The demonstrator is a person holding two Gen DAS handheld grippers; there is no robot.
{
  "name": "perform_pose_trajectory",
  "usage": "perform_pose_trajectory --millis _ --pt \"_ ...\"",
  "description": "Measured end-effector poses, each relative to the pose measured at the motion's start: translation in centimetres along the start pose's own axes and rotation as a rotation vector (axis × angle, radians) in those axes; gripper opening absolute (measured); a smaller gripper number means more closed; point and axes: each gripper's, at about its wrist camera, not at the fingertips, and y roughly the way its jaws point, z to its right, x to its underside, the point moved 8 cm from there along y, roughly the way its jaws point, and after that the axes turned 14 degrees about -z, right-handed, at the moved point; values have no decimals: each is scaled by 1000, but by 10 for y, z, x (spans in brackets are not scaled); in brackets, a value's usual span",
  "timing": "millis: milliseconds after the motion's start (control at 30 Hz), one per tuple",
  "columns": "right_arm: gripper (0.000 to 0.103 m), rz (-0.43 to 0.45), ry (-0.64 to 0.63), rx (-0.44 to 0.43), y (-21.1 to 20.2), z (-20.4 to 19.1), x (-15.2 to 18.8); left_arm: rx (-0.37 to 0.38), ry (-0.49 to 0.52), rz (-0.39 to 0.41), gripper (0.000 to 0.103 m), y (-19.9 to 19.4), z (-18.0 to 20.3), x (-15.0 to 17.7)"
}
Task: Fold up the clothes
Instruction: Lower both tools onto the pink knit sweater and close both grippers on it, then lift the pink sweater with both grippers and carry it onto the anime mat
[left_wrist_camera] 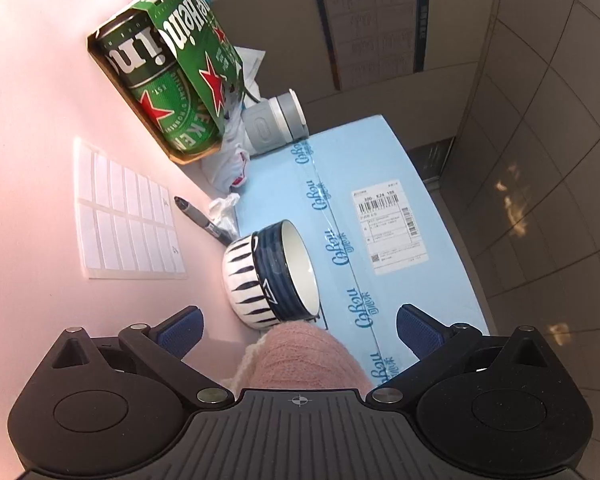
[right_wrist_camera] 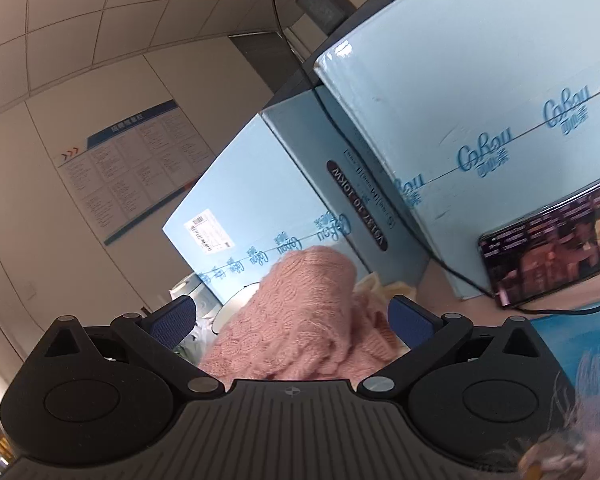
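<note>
A pink knitted garment (left_wrist_camera: 304,360) with a cream edge is bunched on the pink table. In the left wrist view it lies low between the fingers of my left gripper (left_wrist_camera: 298,332), whose blue pads (left_wrist_camera: 180,330) stand wide apart and do not press it. The right wrist view shows the same pink knitted garment (right_wrist_camera: 300,320) heaped in folds between the spread fingers of my right gripper (right_wrist_camera: 292,320). Its blue pads (right_wrist_camera: 412,320) stand clear of the wool on both sides. Both grippers are open and hold nothing.
A blue-and-white striped bowl (left_wrist_camera: 272,276) sits just beyond the garment. Light blue cartons (left_wrist_camera: 372,208) (right_wrist_camera: 480,100) stand around it. A green beer box (left_wrist_camera: 168,80), a grey cup (left_wrist_camera: 276,124), a marker (left_wrist_camera: 204,220) and a label sheet (left_wrist_camera: 124,216) lie on the table. A lit phone (right_wrist_camera: 552,240) leans on a carton.
</note>
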Motion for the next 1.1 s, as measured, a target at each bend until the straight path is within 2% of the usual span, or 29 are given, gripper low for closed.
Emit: perform_pose_trajectory --millis 100,167,200,267,333,367,400,433,500,533,567,600,633,767,833,933,1033,1067,1100 --pt "103 -62 52 41 42 11 1 -7 53 -105 103 18 8 16" --pt "103 -123 34 82 66 18 3 -52 99 -169 103 30 11 25" --pt "103 -148 10 97 74 19 6 -45 116 -205 103 38 12 29" --pt "103 -149 -10 130 82 21 9 -60 173 -288 103 51 16 41" --pt "102 -124 16 134 83 24 10 -78 236 -316 103 56 22 50" --pt "95 -115 30 120 83 24 10 -70 267 -317 103 56 25 53" --pt "77 -110 35 95 83 23 11 -78 298 -310 103 55 28 55" --pt "70 -115 32 81 84 20 12 -86 330 -303 102 53 31 57" --pt "53 -114 18 76 82 16 13 -128 393 -281 88 52 34 61" --pt "47 -107 8 61 79 12 12 -148 416 -263 65 50 35 61" --pt "42 -99 -2 45 76 9 12 -166 440 -244 54 47 36 60" --pt "39 -92 -5 23 73 5 11 -184 463 -225 52 45 37 59" --pt "38 -82 2 -10 69 2 9 -158 467 -214 48 41 40 59" --pt "37 -32 4 -130 45 -20 -1 -84 498 -133 47 24 56 52" --pt "37 -10 1 -179 33 -31 -4 -67 541 -72 49 13 67 53" --pt "37 22 -6 -249 18 -48 -7 -93 641 -23 55 6 80 61" --pt "36 35 -8 -281 8 -55 -6 -151 695 30 71 0 86 67" --pt "35 38 -6 -286 5 -55 -6 -142 704 22 70 0 87 69" --pt "35 41 -1 -287 4 -53 -6 -118 688 -26 68 5 85 70"
